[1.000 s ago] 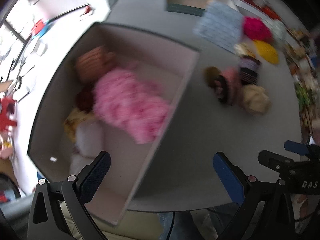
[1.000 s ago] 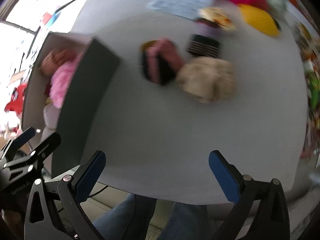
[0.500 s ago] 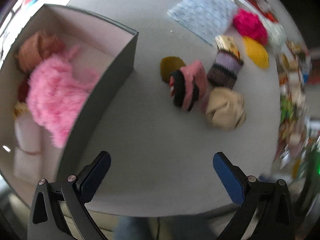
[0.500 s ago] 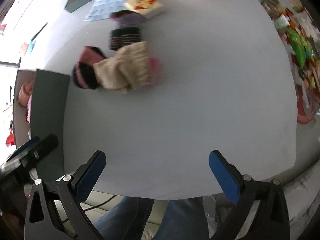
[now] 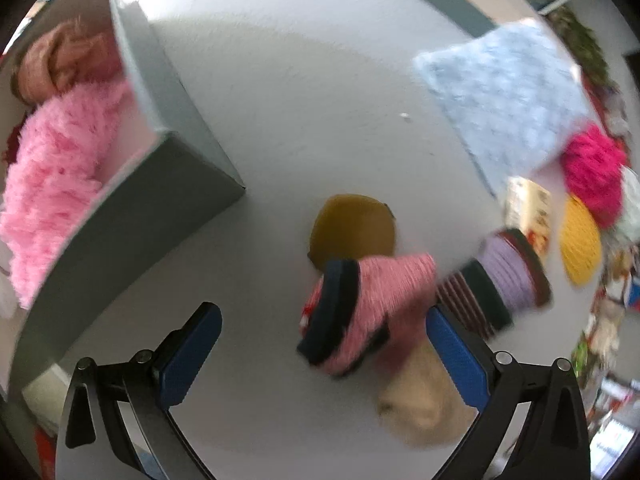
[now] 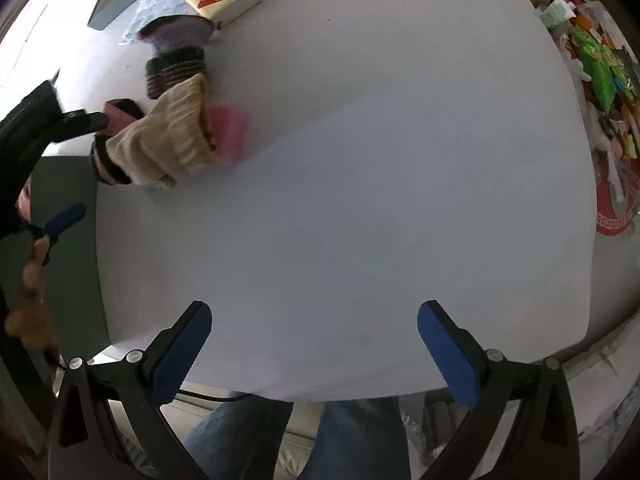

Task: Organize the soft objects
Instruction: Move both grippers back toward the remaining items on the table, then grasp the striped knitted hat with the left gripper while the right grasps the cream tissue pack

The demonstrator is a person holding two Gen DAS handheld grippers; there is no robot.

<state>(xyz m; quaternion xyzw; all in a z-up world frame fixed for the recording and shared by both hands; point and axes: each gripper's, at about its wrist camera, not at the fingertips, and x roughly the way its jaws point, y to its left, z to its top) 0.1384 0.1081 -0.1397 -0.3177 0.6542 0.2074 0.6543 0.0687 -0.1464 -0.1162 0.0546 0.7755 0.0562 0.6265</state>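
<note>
The left tongs (image 5: 322, 354) hang released just above the bench (image 5: 280, 128), their blue pads wide apart and gripping nothing. Between and just beyond the pads lies a pink knit piece with a dark band (image 5: 360, 308), and partly under the right pad sits a beige knit item (image 5: 424, 396), touching the pink one. The right tongs (image 6: 314, 350) are likewise released and empty, over a bare stretch of bench near the front edge, well apart from any soft object.

Just behind the pink piece rests an olive-brown rounded item (image 5: 354, 228), and beside it to the right a purple-and-dark striped knit (image 5: 496, 288). To the left stands the grey box (image 5: 152, 200), which already holds a fluffy pink thing (image 5: 56, 160) and an orange-brown knit (image 5: 64, 60).

Farther back lie a small printed packet (image 5: 530, 208), a yellow knit (image 5: 580, 244), a magenta fluffy ball (image 5: 594, 168) and a light blue textured cloth (image 5: 508, 92).

As a judgement, the sorting is partway along: a few soft things are boxed, while at least seven more wait on the bench. The pink knit piece looks like the next to be taken.
</note>
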